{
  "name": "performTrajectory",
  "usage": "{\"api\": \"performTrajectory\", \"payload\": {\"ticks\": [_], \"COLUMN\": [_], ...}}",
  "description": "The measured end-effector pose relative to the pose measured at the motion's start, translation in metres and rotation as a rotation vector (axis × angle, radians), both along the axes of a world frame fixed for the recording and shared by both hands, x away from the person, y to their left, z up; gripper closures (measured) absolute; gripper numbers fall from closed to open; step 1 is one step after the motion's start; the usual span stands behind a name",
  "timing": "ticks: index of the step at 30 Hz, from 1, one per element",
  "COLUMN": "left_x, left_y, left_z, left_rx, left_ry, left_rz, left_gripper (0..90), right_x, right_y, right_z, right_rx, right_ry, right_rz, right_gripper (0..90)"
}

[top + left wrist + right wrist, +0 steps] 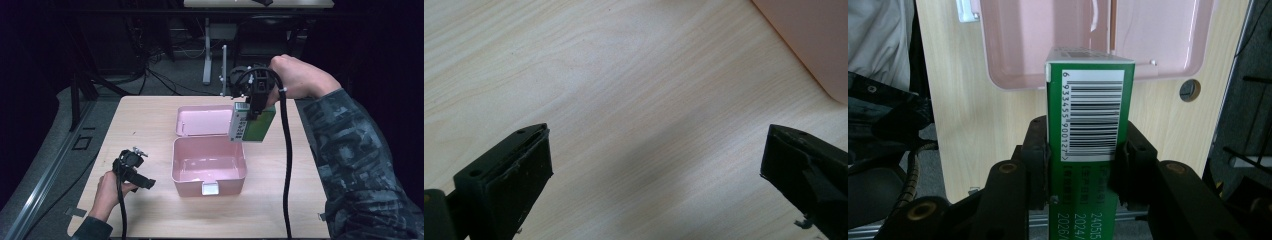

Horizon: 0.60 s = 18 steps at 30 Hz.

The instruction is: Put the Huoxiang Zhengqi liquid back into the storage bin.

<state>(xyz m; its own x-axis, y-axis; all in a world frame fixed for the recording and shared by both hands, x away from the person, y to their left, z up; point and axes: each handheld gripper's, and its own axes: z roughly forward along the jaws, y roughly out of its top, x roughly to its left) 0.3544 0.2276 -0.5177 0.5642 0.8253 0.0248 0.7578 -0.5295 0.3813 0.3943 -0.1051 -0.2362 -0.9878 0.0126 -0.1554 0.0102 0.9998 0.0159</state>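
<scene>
Left hand-held gripper (pixel 656 170) spread wide above bare wooden table (pixel 614 85); pink box (pixel 819 40) (corner) beside.

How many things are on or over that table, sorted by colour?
Pink: 1, the open lunch box with its lid flipped back
Green: 1, the carton with a barcode, held above the box by the right gripper
Black: 2, the right gripper and the left gripper, which is open
Total: 4
</scene>
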Motion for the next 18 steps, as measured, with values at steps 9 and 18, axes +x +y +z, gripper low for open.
{"api": "performTrajectory", "payload": {"ticks": [9, 18], "left_x": [0.000, 0.000], "left_y": [0.000, 0.000], "left_z": [-0.001, -0.001], "left_rx": [0.000, 0.000], "left_ry": [-0.001, 0.003], "left_rz": [-0.005, -0.003], "left_gripper": [0.1, 0.1], "right_x": [-0.002, -0.004], "right_y": [0.020, 0.031], "right_z": [-0.004, -0.007], "right_rx": [0.000, 0.004], "right_ry": [0.009, 0.014], "right_rz": [0.034, 0.054], "right_gripper": [63.6, 63.5]}}
